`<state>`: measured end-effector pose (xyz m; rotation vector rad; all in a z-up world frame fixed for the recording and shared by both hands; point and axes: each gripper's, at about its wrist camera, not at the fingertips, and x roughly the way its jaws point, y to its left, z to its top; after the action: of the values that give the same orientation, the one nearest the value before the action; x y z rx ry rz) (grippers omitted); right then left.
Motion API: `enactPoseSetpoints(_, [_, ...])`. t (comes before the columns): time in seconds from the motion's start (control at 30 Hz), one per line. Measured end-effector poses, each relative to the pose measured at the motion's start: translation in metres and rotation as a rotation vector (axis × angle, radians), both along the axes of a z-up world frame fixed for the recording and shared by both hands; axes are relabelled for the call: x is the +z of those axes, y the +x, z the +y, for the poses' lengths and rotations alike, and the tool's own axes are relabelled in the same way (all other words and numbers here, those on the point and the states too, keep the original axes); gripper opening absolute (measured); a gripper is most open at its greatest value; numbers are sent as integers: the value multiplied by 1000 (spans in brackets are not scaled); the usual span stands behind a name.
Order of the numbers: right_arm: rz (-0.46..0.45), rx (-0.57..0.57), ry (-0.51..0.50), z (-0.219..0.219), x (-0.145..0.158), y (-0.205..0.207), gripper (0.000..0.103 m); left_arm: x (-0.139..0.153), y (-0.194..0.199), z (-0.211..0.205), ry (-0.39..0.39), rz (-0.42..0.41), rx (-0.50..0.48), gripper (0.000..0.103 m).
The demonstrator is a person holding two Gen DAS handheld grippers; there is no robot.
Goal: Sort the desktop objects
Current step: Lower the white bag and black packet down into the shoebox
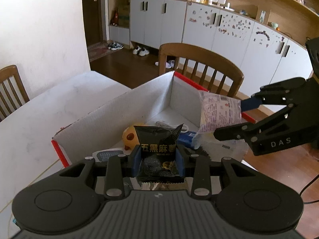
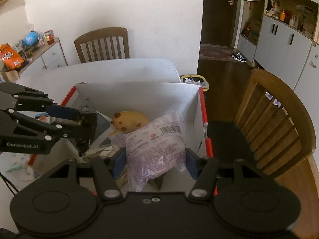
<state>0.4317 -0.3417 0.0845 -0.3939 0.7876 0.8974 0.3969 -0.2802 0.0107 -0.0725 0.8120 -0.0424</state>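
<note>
My left gripper (image 1: 159, 159) is shut on a black snack packet (image 1: 158, 139) with gold lettering, held upright over the near end of a white cardboard box (image 1: 139, 97) with red edges. My right gripper (image 2: 155, 164) is shut on a white bag printed in purple (image 2: 155, 145), which hangs over the box's right side. In the box lie a yellow plush toy (image 2: 129, 120), a blue pack (image 1: 187, 136) and a white cable (image 1: 165, 124). Each view shows the other gripper: the right gripper (image 1: 235, 119) with the bag (image 1: 219, 113), and the left gripper (image 2: 75, 123) with the packet (image 2: 87, 131).
The box (image 2: 139, 83) stands on a white table (image 1: 39, 109). A wooden chair (image 1: 201, 63) stands behind the box and another chair (image 2: 101, 43) at the table's far side. A yellow-rimmed bin (image 2: 194, 79) sits beyond the box. Small items (image 2: 18, 167) lie on the table left of it.
</note>
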Motion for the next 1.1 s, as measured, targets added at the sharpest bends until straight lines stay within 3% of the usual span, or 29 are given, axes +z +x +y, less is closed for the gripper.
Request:
enactPoseSetpoints(0.47, [-2, 75, -87, 40, -23, 32, 61, -18, 24, 7, 10, 95, 21, 35])
enactPoseSetpoints(1.1, [8, 78, -181, 75, -53, 53, 61, -32, 41, 10, 16, 163, 11, 35])
